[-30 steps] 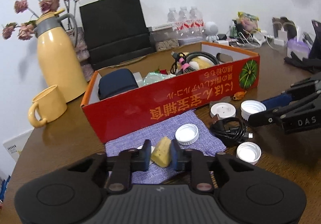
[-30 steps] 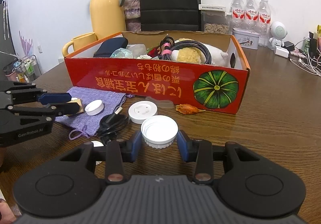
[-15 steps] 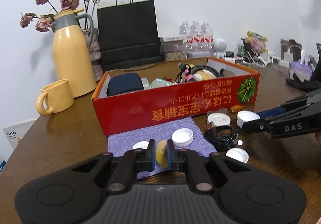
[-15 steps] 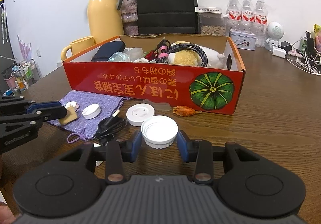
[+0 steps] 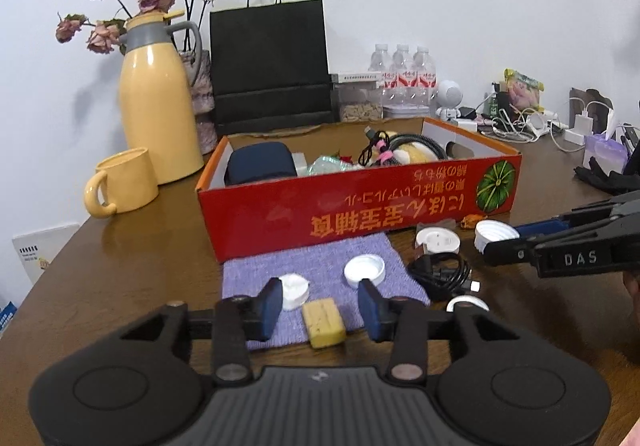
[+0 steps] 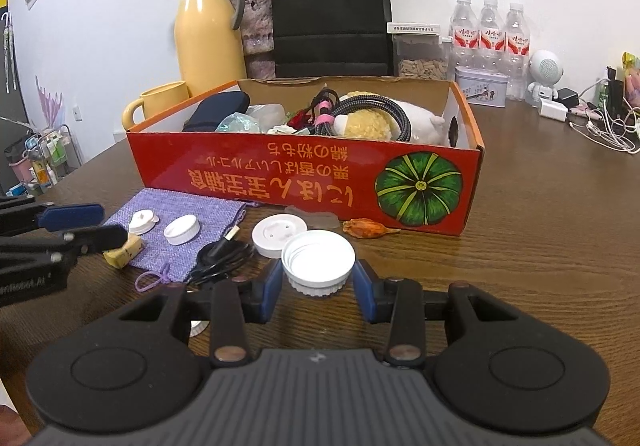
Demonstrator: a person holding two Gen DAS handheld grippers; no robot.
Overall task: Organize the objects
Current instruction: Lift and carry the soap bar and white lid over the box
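Yellow block point(image 5: 323, 322) lies w/ left gripper point(image 5: 320, 304) jaws just spread, clear of it; right gripper point(image 6: 318, 280) clamps white cap point(image 6: 318, 264), box point(image 6: 304, 178) at 12.

Red box point(image 6: 304, 170) with orange lettering and green striped pumpkin print, lilac woven cloth point(image 5: 320, 266), pale yellow block point(image 5: 323, 323), white caps, mustard jug point(image 5: 158, 114) at ten o'clock, black bag point(image 6: 330, 10) at twelve.

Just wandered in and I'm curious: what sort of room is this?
Probably a home or small office room: a wooden table crowded with everyday things, a yellow thermos jug and mug, water bottles, and tangled charger cables.
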